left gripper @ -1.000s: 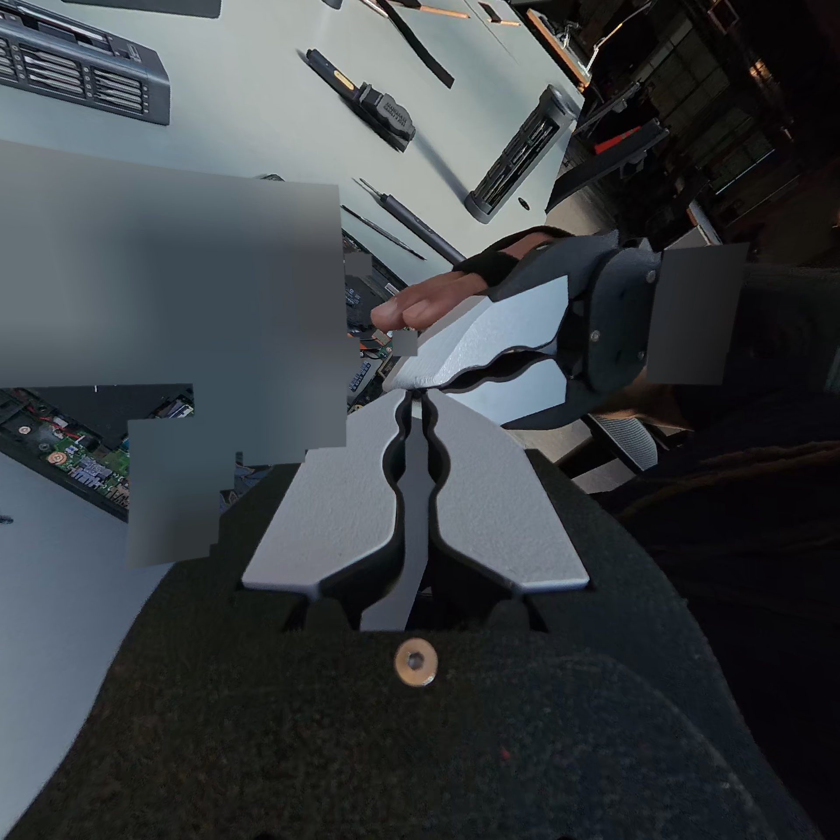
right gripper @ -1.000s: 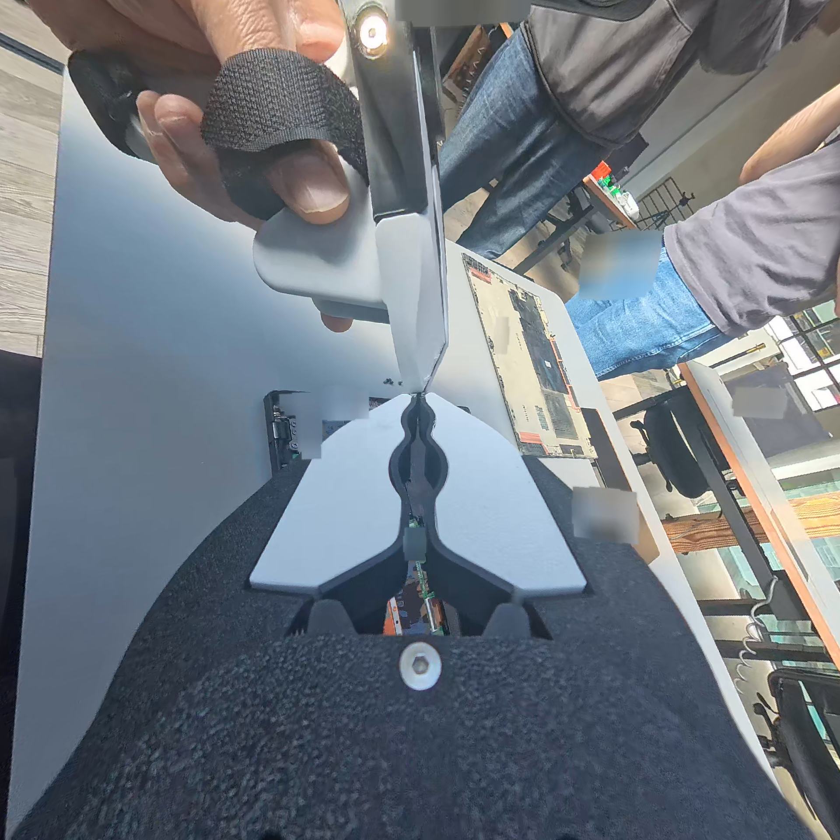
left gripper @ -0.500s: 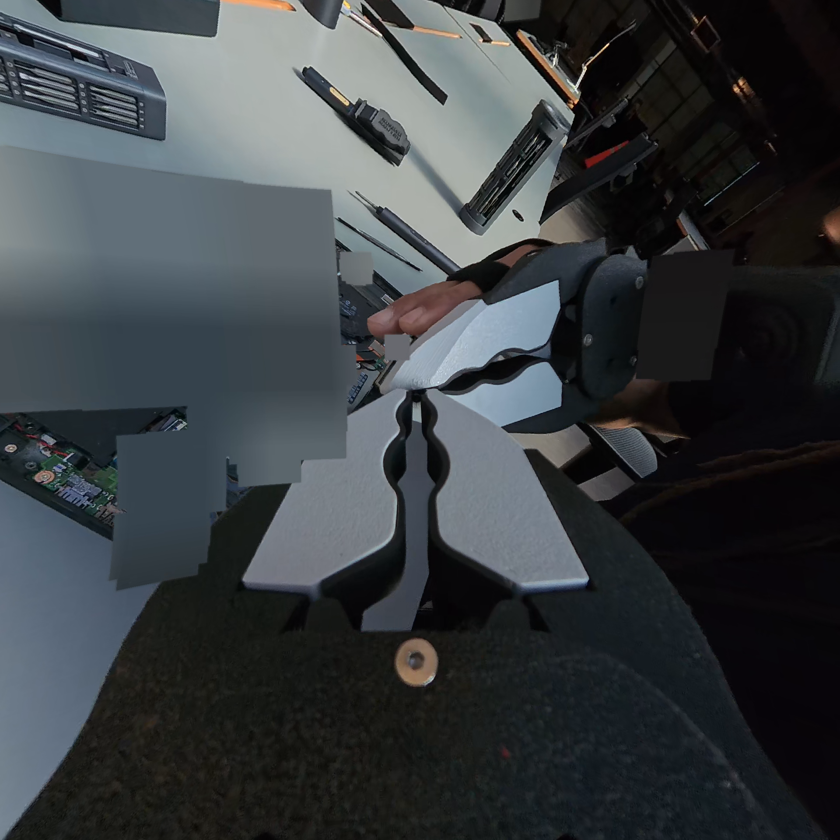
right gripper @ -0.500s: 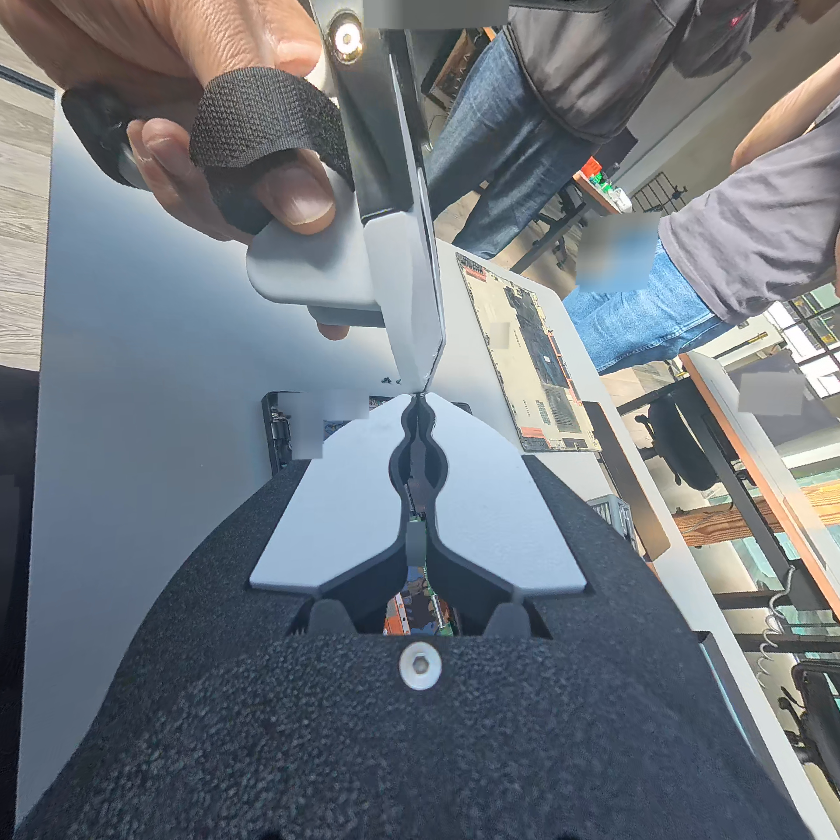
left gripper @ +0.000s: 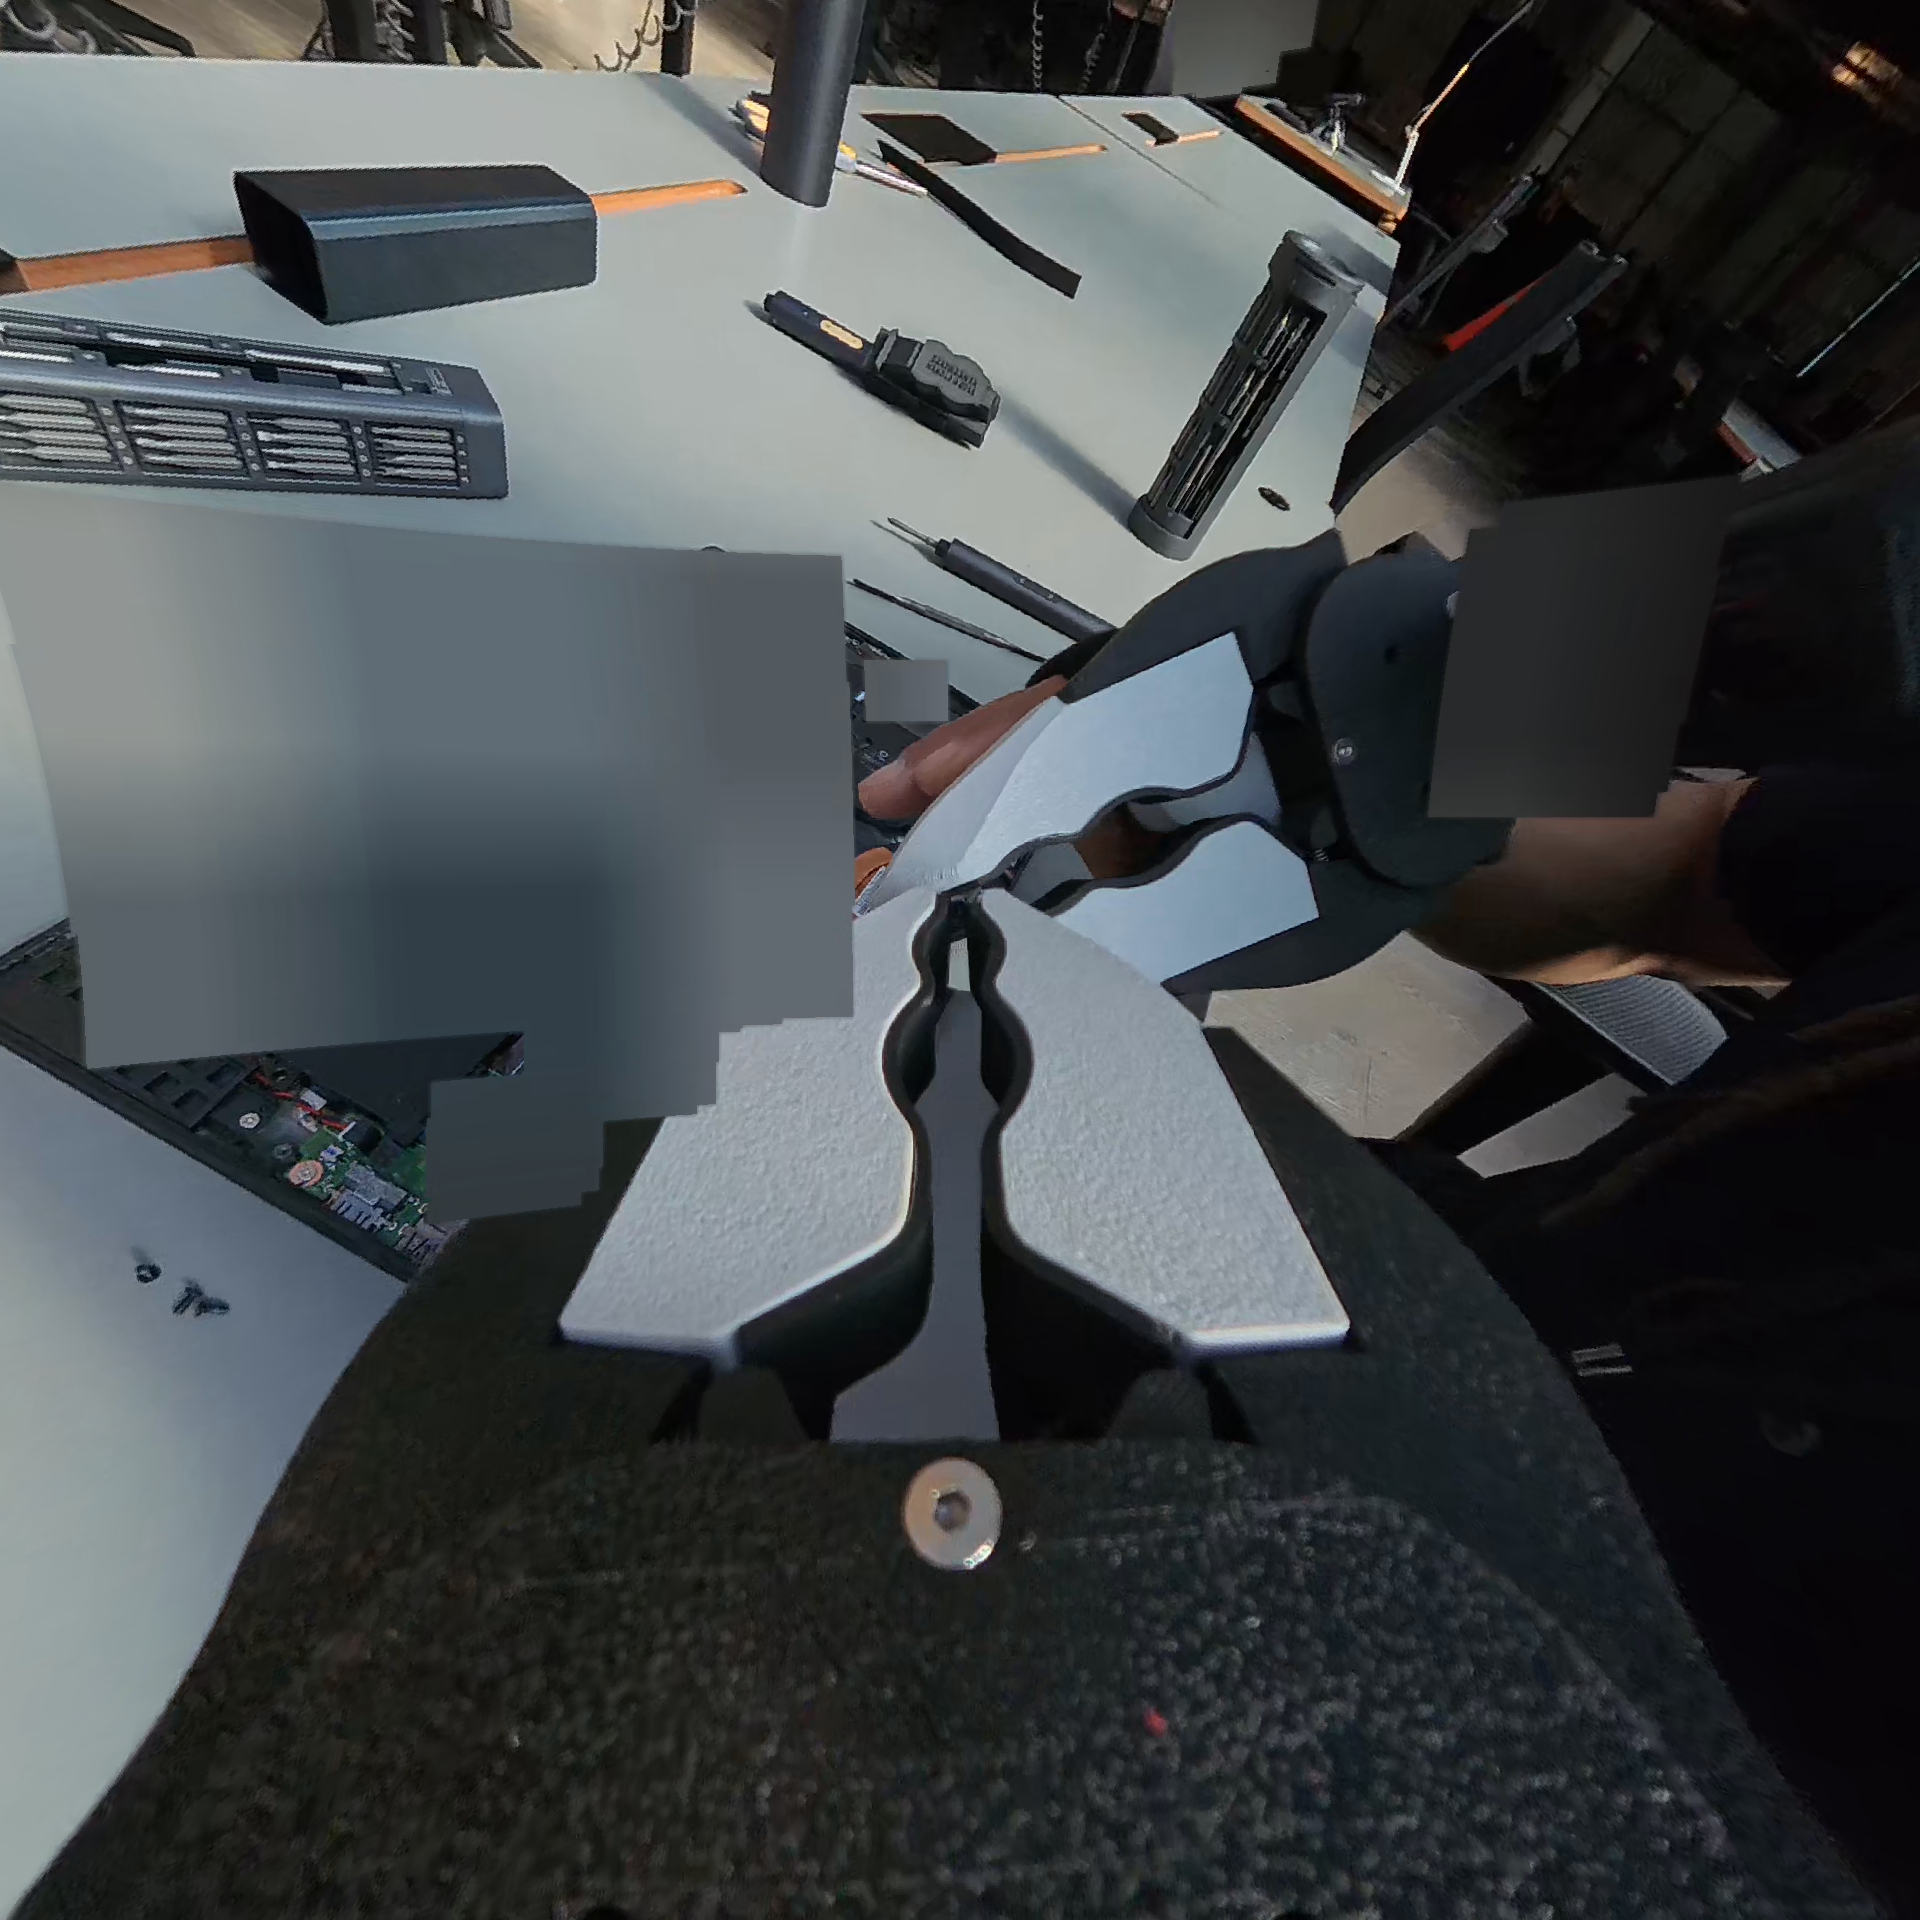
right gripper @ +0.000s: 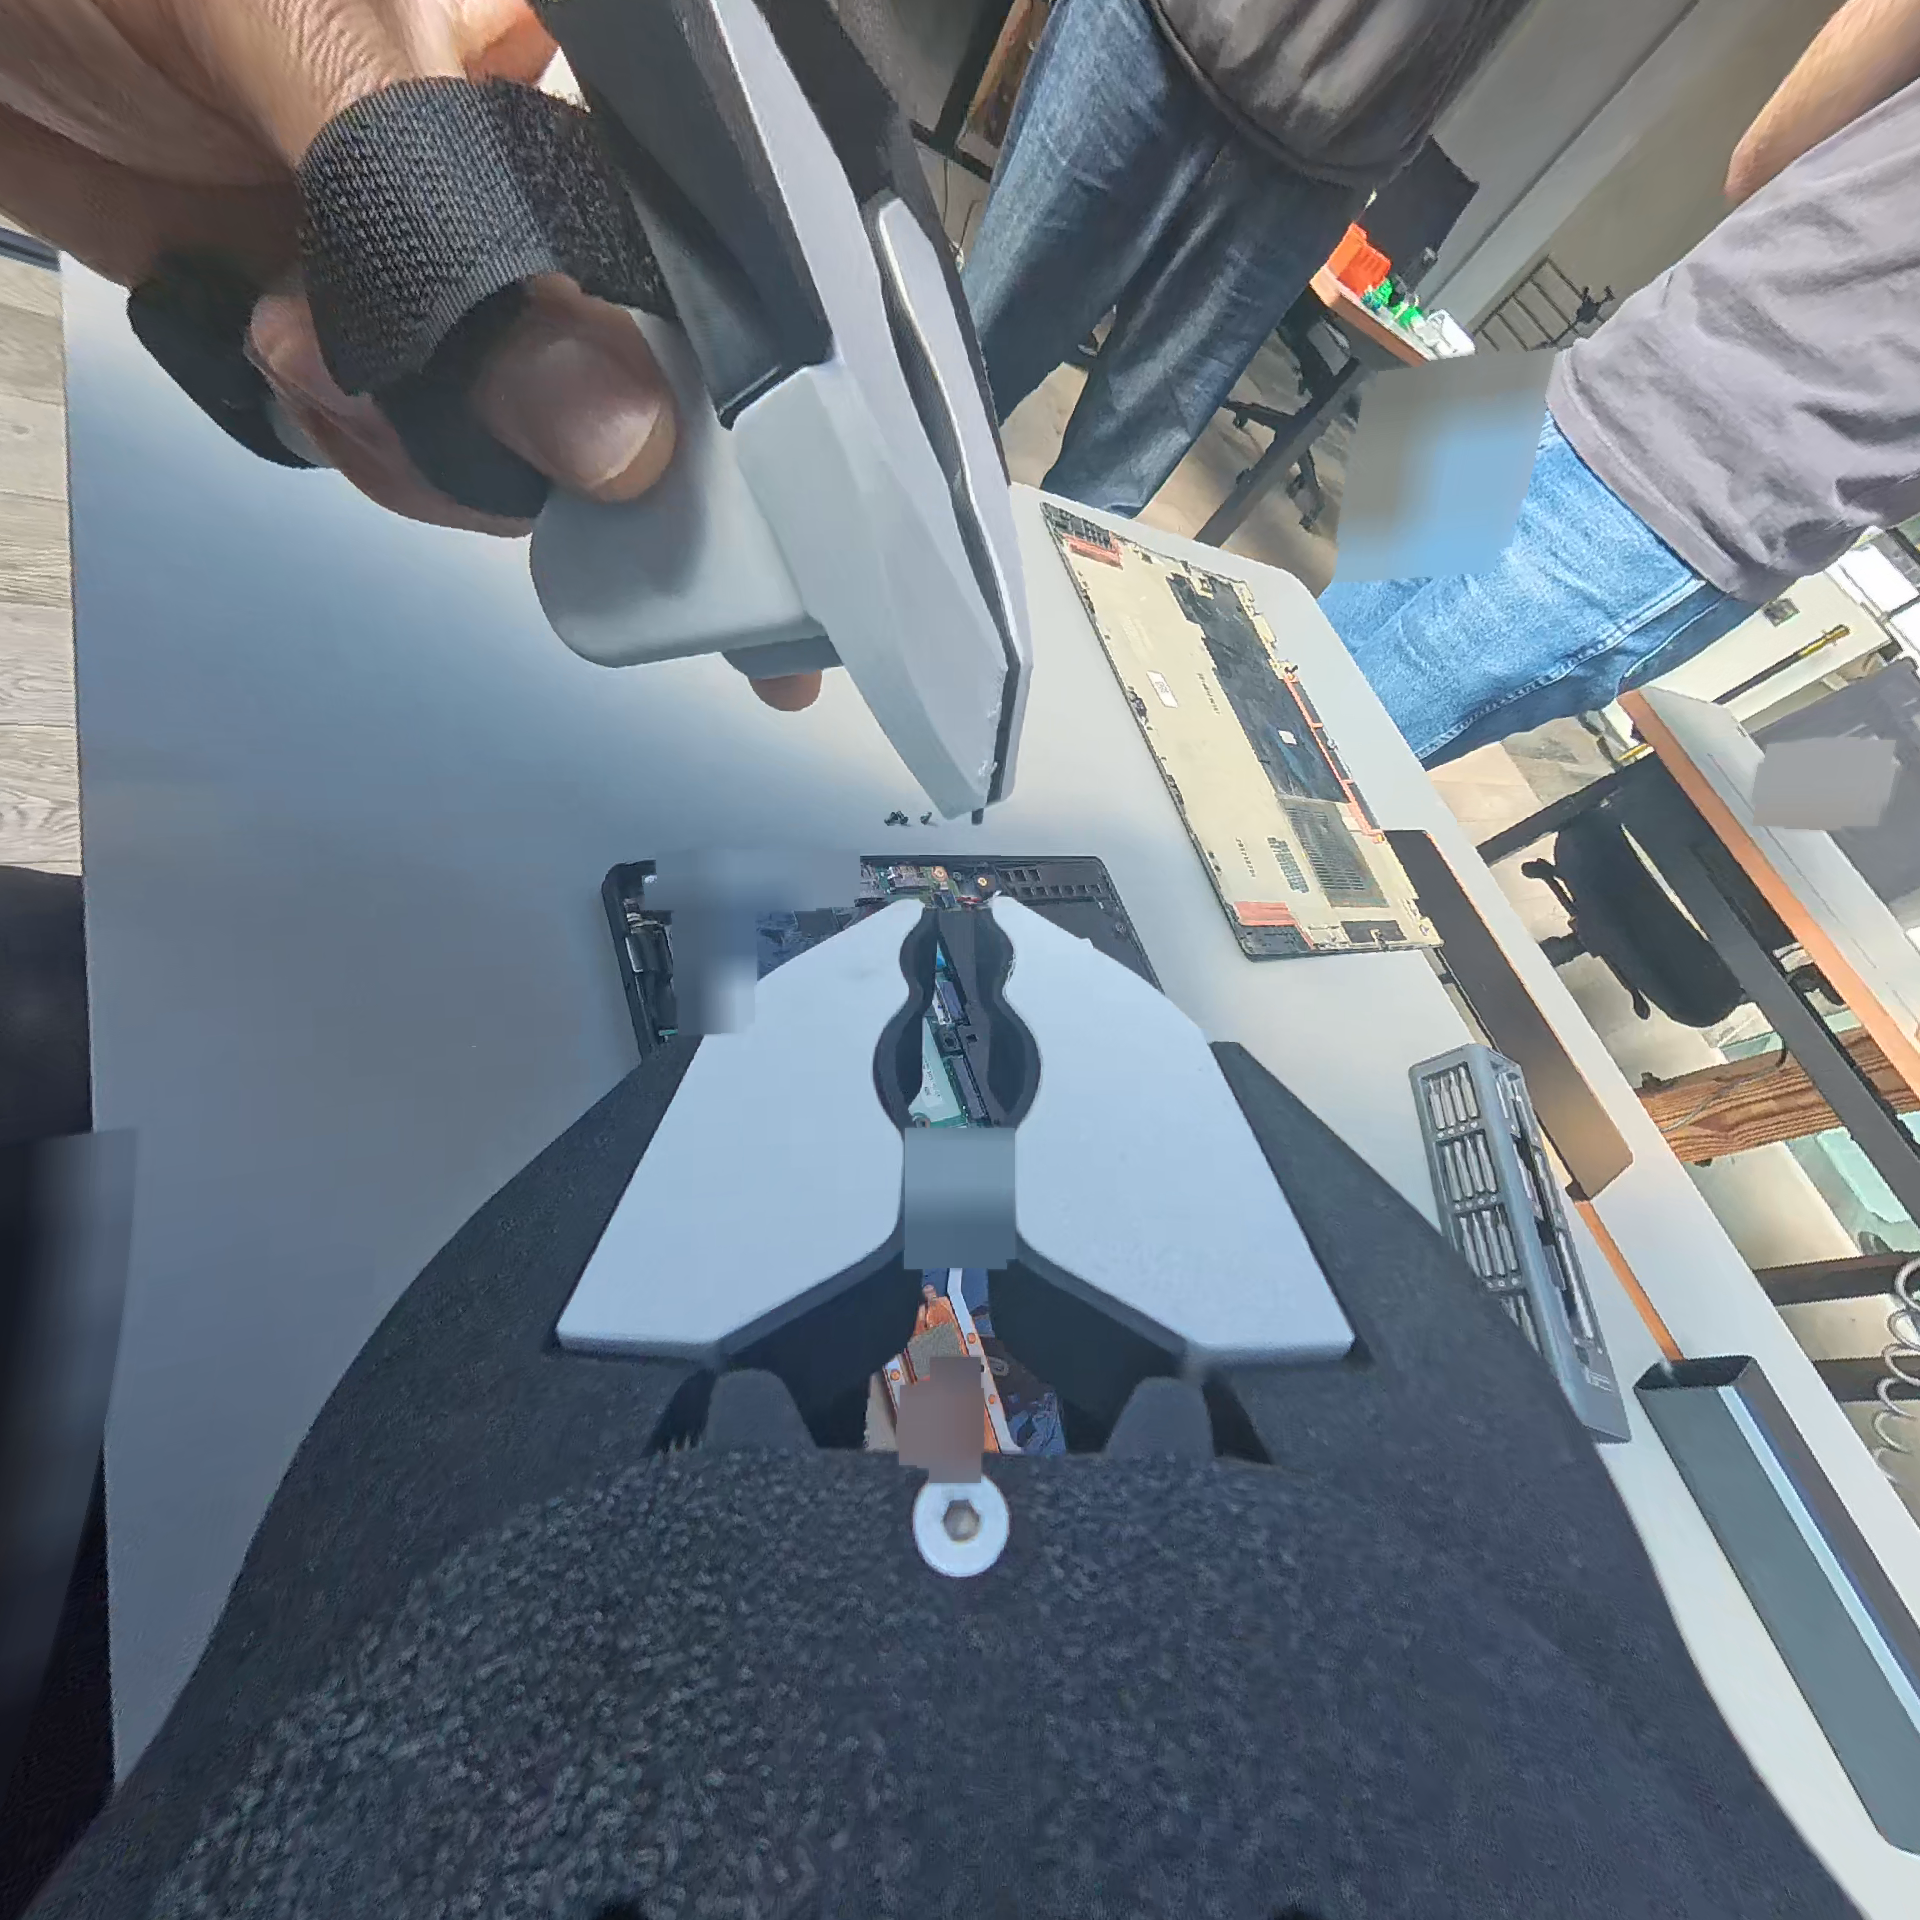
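Above the pale surface (left gripper: 665, 416), the left wrist view shows the left hand-held gripper (left gripper: 961, 909) with its fingers closed tip to tip, nothing visible between them. At 2 o'clock from those tips is the right hand-held gripper (left gripper: 935, 883), its tips nearly touching the left one's; a hand (left gripper: 935, 758) shows behind it. At 8 o'clock lies the opened laptop (left gripper: 312, 1143), its circuit board partly hidden by grey patches, and farther toward 8 o'clock a few loose screws (left gripper: 182, 1288) rest on the surface. At 10 o'clock sits a bit tray (left gripper: 239, 426) with a dark sleeve (left gripper: 416, 239) behind it. Toward 12 o'clock lies a black tool (left gripper: 894, 353), and at 1 o'clock a cylindrical bit holder (left gripper: 1242, 395) with a thin screwdriver (left gripper: 997, 577) in front of it. Over the same laptop (right gripper: 1049, 883) in the right wrist view, the right hand-held gripper (right gripper: 956, 912) has its fingers nearly together, a narrow gap between them showing the board; whether they pinch anything I cannot tell. At 12 o'clock the left hand-held gripper (right gripper: 982, 800) points down, closed, held by a strapped hand (right gripper: 343, 260), with screws (right gripper: 909, 819) just below its tip. At 2 o'clock lies the removed bottom cover (right gripper: 1236, 727); at 4 o'clock the bit tray (right gripper: 1507, 1226). Two people in jeans (right gripper: 1143, 239) stand beyond the surface (right gripper: 312, 779).
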A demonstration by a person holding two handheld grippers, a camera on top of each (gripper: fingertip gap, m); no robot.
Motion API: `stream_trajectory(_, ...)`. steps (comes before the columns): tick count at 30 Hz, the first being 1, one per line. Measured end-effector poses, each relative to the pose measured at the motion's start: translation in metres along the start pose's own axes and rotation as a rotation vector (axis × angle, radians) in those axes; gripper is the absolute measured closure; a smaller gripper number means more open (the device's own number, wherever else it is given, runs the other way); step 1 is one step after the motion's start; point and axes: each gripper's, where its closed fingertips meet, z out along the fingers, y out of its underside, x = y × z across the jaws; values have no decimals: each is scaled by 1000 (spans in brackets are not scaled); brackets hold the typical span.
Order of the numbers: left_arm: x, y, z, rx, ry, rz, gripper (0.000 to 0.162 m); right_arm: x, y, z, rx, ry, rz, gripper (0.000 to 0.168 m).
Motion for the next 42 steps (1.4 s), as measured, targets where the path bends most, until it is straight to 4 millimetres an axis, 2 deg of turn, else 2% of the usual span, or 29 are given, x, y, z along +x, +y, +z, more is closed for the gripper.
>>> stream_trajectory(3,-9,5,1,-32,-34,50,160,1,11,-4,-17,-3,45,162)
stream_trajectory(6,-28,16,4,-104,-94,127,160,7,29,-14,-57,21,97,163)
stream_trajectory(11,-66,39,18,-263,-149,268,160,21,68,-43,-118,86,231,163)
stream_trajectory(16,-92,56,36,-360,-106,360,160,38,100,-71,-166,167,321,163)
stream_trajectory(19,-104,60,43,-390,-105,421,160,50,115,-81,-184,212,358,163)
stream_trajectory(28,-113,75,58,-460,-110,519,160,72,140,-98,-192,272,434,163)
stream_trajectory(42,-117,79,62,-540,-112,487,160,75,156,-101,-182,274,498,162)
